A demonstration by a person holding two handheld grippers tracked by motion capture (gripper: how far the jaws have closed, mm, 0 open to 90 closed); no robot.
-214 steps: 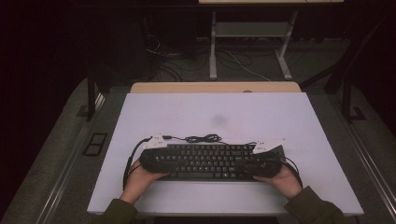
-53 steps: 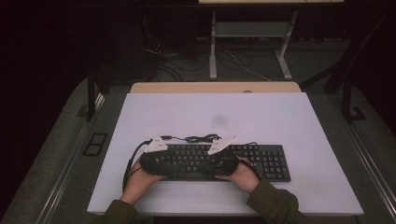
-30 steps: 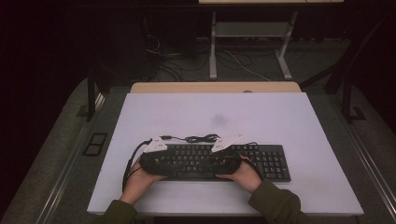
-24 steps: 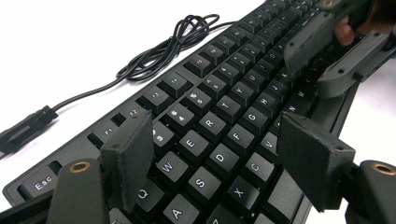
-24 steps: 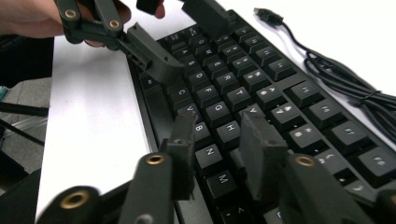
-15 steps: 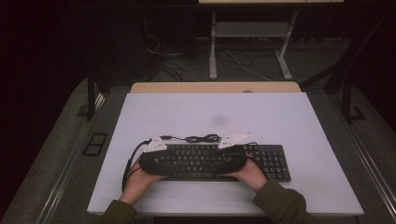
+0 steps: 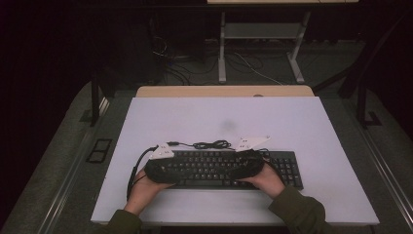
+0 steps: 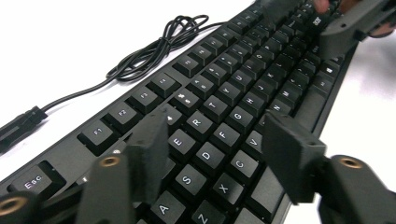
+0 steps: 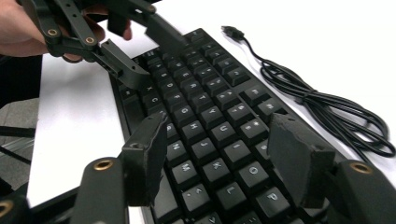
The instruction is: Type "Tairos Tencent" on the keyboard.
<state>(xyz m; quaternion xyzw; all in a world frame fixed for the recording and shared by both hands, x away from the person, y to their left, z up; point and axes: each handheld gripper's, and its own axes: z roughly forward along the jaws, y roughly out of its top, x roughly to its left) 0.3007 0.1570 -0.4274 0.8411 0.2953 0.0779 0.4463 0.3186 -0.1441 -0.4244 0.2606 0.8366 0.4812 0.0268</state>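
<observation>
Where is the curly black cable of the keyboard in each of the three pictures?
High view: the coiled cable lies on the white table, just behind the keyboard.
Left gripper view: upper left, behind the F keys.
Right gripper view: right side, beside the keyboard.
Shared landmark: the keyboard's back edge, along which the cable lies.
</observation>
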